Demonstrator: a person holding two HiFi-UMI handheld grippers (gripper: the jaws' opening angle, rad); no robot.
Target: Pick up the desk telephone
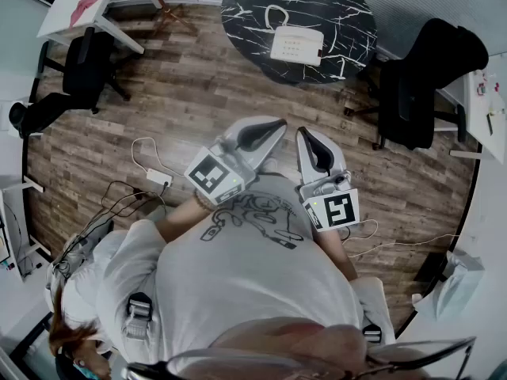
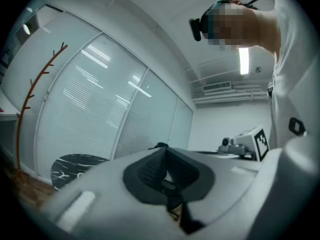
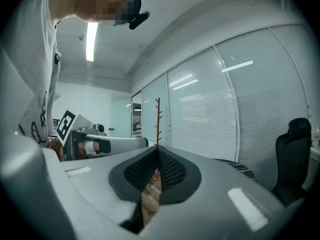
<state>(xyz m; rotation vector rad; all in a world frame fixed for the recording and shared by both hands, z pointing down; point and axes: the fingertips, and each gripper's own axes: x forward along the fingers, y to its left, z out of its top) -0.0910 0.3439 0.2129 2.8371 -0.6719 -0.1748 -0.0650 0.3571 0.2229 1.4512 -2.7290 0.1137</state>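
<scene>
At the centre of the head view, a person in a white printed shirt [image 1: 253,267] holds two grey grippers out level in front of the body, above a wooden floor [image 1: 190,93]. The left gripper [image 1: 279,123] points toward one o'clock and the right gripper [image 1: 303,131] toward twelve. Their tips are near each other but not touching. Each gripper's own view shows its dark ribbed pads meeting at the tip with nothing between them, so both are closed and empty.

The desk telephone [image 1: 297,44], white, sits at twelve o'clock on a round black marble table [image 1: 238,22], well apart from both grippers. A white cord loops from it toward eleven o'clock.

A black office chair [image 1: 420,85] stands at two o'clock, just beside the table. A second black chair [image 1: 83,66] stands at ten o'clock, beside a white desk [image 1: 79,6]. A white power adapter [image 1: 158,177] with loose cables lies on the floor at nine o'clock.

In the left gripper view, the table's edge shows low at eight o'clock, in front of a glass wall with blinds [image 2: 100,109]. A thin reddish coat stand [image 2: 30,99] rises at nine o'clock.
</scene>
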